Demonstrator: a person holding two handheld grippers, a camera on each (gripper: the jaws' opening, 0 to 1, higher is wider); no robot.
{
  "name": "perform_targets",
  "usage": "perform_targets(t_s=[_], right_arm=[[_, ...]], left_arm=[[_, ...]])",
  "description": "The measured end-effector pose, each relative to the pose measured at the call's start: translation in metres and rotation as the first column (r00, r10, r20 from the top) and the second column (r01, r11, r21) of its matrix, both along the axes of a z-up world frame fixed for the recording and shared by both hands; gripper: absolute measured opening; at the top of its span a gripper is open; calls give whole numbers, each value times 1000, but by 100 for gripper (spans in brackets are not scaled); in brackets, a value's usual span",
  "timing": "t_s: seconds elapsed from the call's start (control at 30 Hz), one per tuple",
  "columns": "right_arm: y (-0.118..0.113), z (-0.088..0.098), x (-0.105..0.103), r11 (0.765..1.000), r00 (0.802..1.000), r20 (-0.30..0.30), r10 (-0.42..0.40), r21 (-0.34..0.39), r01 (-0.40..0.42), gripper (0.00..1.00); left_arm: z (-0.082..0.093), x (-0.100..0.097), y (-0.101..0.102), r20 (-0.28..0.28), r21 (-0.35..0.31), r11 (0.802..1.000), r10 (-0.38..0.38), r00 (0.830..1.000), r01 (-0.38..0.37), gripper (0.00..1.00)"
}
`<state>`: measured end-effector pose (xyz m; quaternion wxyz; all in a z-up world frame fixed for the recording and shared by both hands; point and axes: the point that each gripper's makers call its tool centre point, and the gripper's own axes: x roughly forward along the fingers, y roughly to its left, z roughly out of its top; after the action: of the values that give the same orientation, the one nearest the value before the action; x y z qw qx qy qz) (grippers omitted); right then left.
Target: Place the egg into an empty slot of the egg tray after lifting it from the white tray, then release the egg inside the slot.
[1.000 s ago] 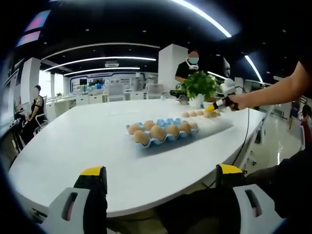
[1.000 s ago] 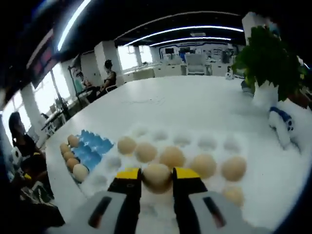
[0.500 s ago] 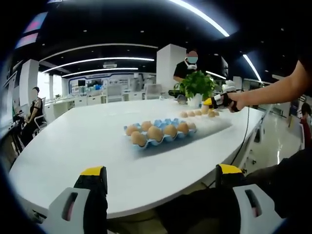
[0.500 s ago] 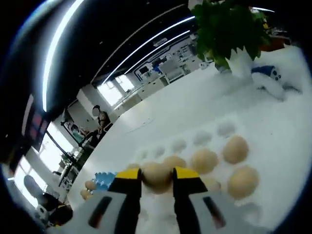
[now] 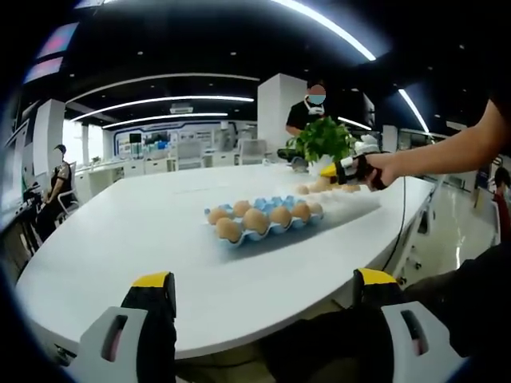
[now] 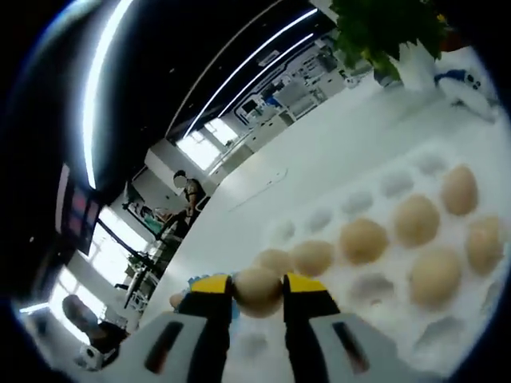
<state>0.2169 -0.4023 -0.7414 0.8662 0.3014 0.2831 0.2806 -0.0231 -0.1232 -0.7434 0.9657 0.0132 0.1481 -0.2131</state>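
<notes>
The brown egg (image 6: 257, 289) is held above the white tray (image 6: 369, 285), with my right gripper (image 6: 257, 286) shut on it between the yellow-tipped jaws. Several more eggs lie in the white tray's slots around it. In the left gripper view, the right gripper (image 5: 342, 169) hangs in a person's hand over the white tray (image 5: 345, 196), right of the blue egg tray (image 5: 281, 199). The blue tray's front slots hold several eggs, and its rear slots look bare. My left gripper (image 5: 263, 286) stands open low over the table's near edge, far from both trays.
A potted plant (image 5: 323, 140) in a white pot stands behind the white tray, with a small blue-and-white object (image 6: 467, 80) beside it. One person stands behind the plant (image 5: 307, 112). Others sit at desks to the left (image 5: 57, 179). The white table (image 5: 144, 231) curves away at its front.
The right gripper has risen with the egg and shifted from the white tray's far side toward the blue tray, tilting its view. The left gripper has stayed in place.
</notes>
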Motion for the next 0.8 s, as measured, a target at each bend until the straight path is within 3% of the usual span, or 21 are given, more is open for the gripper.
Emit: perform_targets(t_s=[0.17, 0.5, 0.63, 0.8], right_arm=[[28, 0, -2, 999, 999, -5, 37, 23, -37, 25], [109, -4, -5, 986, 987, 7, 162, 26, -162, 25], [129, -8, -10, 975, 975, 14, 223, -12, -223, 25], [145, -10, -15, 966, 966, 8, 260, -7, -260, 25]], left_arm=[[-1, 0, 2, -2, -2, 1000, 4, 1000, -4, 94], [-5, 0, 5, -10, -8, 1000, 13, 1000, -13, 94], [-6, -2, 9, -12, -12, 1000, 23, 1000, -23, 94], [-9, -3, 15, -17, -17, 999, 35, 999, -35, 94]])
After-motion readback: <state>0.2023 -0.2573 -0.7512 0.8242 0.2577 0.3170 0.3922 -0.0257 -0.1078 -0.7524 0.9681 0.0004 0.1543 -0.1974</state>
